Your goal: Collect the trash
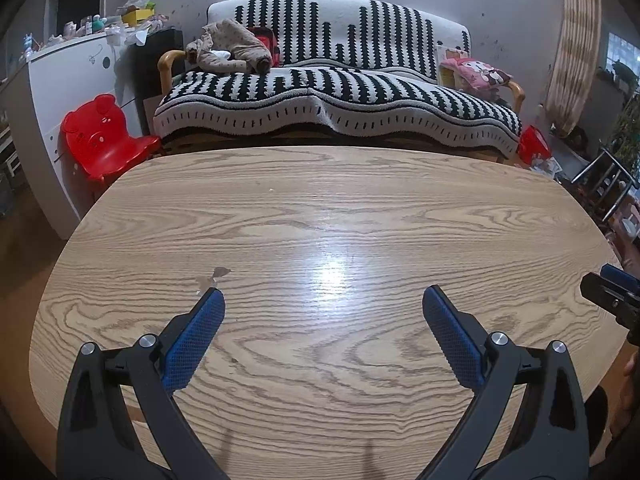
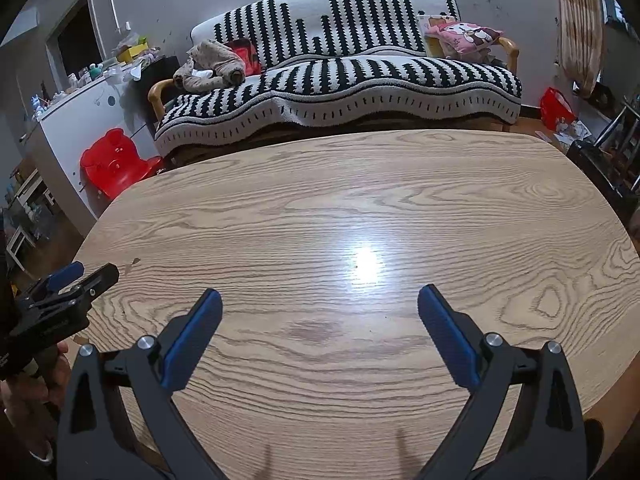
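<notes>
Found no clear piece of trash on the wooden table (image 1: 320,208); only a small pale scrap or chipped patch (image 1: 214,276) lay on the near left part of the top, just beyond the left fingertip of the left gripper (image 1: 324,300). Held that gripper wide apart, gripping nothing, above the near edge. Kept the right gripper (image 2: 320,300) likewise spread and empty. Beyond the far edge stood a striped sofa (image 1: 332,92) and a red child's chair (image 1: 104,136) to the far left.
</notes>
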The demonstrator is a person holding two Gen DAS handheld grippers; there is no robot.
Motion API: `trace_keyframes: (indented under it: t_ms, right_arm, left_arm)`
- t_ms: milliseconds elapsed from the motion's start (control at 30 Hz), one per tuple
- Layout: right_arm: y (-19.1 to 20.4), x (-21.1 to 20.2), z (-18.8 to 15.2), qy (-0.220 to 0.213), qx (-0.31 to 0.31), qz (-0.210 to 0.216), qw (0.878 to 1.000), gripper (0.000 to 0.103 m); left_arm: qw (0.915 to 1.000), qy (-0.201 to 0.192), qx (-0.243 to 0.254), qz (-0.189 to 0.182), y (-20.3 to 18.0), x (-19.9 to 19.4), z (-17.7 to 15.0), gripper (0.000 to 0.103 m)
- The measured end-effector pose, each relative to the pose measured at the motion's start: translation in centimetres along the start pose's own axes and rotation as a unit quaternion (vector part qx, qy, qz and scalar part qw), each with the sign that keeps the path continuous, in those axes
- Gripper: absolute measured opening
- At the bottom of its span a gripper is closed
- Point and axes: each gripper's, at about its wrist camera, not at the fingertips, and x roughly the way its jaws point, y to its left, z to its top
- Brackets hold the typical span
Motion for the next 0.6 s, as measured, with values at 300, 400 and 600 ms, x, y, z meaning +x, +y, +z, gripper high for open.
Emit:
trace_keyframes:
  t_ms: [300, 400, 600]
  right_arm:
    - [-0.11, -0.06, -0.05, 0.000, -0.001, 0.000, 1.000, 0.095]
    - [-0.04, -0.06, -0.05, 0.000, -0.001, -0.001, 1.000, 0.095]
    - [-0.09, -0.19, -0.07, 0.000, -0.003, 0.000, 1.000, 0.095]
  left_arm:
    - [1.0000, 0.003, 0.004, -0.001, -0.25, 0.19, -0.36, 0.096]
    - [1.0000, 0.003, 0.004, -0.001, -0.30, 0.19, -0.38, 0.096]
    - [1.0000, 0.005, 0.005, 0.000, -0.40, 0.28, -0.37, 0.096]
